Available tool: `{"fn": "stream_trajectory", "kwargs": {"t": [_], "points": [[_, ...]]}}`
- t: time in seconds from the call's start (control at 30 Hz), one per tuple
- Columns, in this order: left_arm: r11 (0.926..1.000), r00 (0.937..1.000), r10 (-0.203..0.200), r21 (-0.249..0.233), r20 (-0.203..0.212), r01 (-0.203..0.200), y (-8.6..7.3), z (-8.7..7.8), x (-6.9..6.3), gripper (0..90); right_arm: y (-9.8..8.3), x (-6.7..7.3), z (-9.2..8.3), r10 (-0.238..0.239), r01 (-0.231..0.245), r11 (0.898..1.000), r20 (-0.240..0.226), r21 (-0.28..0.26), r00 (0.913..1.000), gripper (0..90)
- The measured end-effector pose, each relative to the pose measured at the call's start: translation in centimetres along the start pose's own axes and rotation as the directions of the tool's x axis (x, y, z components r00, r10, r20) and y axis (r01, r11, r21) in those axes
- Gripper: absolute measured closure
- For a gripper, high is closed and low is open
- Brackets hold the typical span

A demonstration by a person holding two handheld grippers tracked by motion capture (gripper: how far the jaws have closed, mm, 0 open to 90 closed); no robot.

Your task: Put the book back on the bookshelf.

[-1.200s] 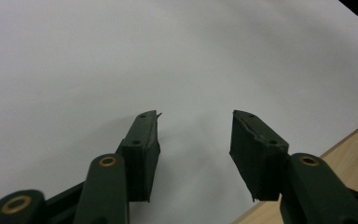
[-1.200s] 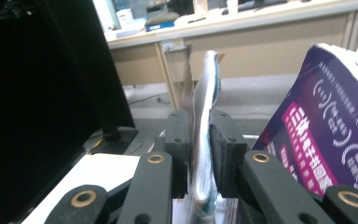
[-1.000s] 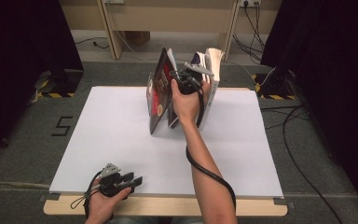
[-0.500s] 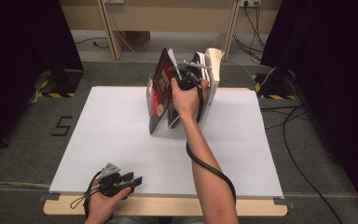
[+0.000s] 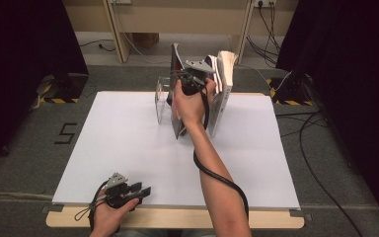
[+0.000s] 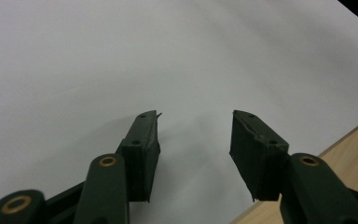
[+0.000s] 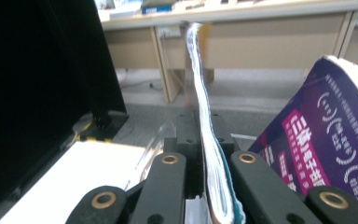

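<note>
table (image 5: 128, 148): white, bare near left gripper (image 5: 140, 190), jaws wide.
right gripper (image 7: 209, 154): just clamped thin book (image 7: 200, 93) in stand (image 5: 164, 101).
left: pulling it out.

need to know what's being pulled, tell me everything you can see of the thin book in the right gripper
The thin book is a slim paperback seen edge-on, with white pages and a bluish cover edge, looking like soft, flexible paper. It stands upright and bows slightly along its height. The right gripper has just been closing, and its jaws now clamp the book near its lower edge. In the high view its dark reddish cover stands near the far edge of the table, beside a clear stand and a purple book.
</note>
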State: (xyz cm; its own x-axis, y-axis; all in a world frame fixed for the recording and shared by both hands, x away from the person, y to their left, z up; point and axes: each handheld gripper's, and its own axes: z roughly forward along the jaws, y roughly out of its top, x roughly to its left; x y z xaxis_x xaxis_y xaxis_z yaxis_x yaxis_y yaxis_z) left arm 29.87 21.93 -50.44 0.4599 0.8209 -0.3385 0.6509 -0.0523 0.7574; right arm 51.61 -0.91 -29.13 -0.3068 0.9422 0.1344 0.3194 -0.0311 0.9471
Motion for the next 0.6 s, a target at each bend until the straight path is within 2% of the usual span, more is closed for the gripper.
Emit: {"fn": "stream_trajectory", "kwargs": {"t": [0.13,0.2,0.37,0.6], "points": [[1.0,1.0,0.0,0.0,-0.001,0.0,0.0,0.0,0.1,51.2,0.0,0.3,-0.1,0.0,0.001,0.998,0.019,-0.057,0.9998,87.3],[1.0,1.0,0.0,-0.001,0.0,0.0,0.0,0.0,0.1,51.2,0.1,0.4,0.1,0.003,-0.001,0.998,0.03,-0.064,0.9995,87.2],[1.0,1.0,0.001,-0.001,0.001,-0.001,0.0,-0.1,0.1,51.2,-0.8,0.3,1.2,-0.011,0.013,0.999,0.047,-0.033,0.9988,87.1],[1.0,1.0,0.001,-0.001,0.004,-0.001,0.0,0.0,0.0,51.2,-1.7,0.4,1.0,-0.029,0.031,0.999,0.06,-0.041,0.9978,84.9]]}}
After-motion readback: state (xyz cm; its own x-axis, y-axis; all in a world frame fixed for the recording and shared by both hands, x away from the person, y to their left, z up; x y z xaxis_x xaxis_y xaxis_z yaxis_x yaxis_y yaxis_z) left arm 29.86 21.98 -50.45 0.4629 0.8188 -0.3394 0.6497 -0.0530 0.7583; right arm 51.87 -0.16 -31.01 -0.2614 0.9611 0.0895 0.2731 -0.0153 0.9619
